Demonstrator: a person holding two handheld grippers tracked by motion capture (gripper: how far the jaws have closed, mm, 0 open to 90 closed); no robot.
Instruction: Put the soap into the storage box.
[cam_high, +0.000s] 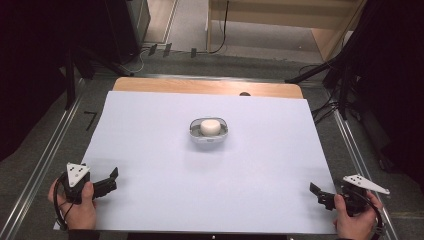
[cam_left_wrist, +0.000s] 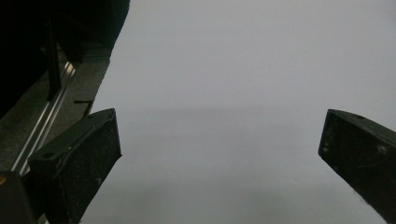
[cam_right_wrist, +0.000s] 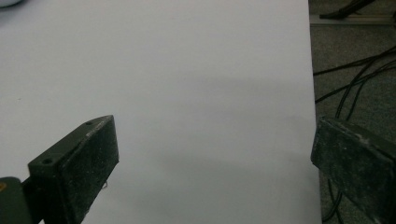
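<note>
A small grey tray (cam_high: 208, 136) holding a white round puck-like object (cam_high: 210, 127) sits near the middle of the white table sheet (cam_high: 150, 150). My left gripper (cam_high: 111, 181) rests at the sheet's front left corner, held by a hand, jaws wide apart and empty. In the left gripper view the gripper (cam_left_wrist: 219, 154) looks over bare white sheet. My right gripper (cam_high: 317, 194) is at the front right corner, also open and empty. In the right gripper view the gripper (cam_right_wrist: 215, 154) straddles the sheet's right edge. Both are far from the tray.
The wooden table edge (cam_high: 200, 86) shows behind the sheet. Metal rails (cam_high: 45, 155) run along the left and right of the table. Cables (cam_right_wrist: 355, 79) lie on the grey floor to the right. Dark stands (cam_high: 345, 75) rise at the back corners.
</note>
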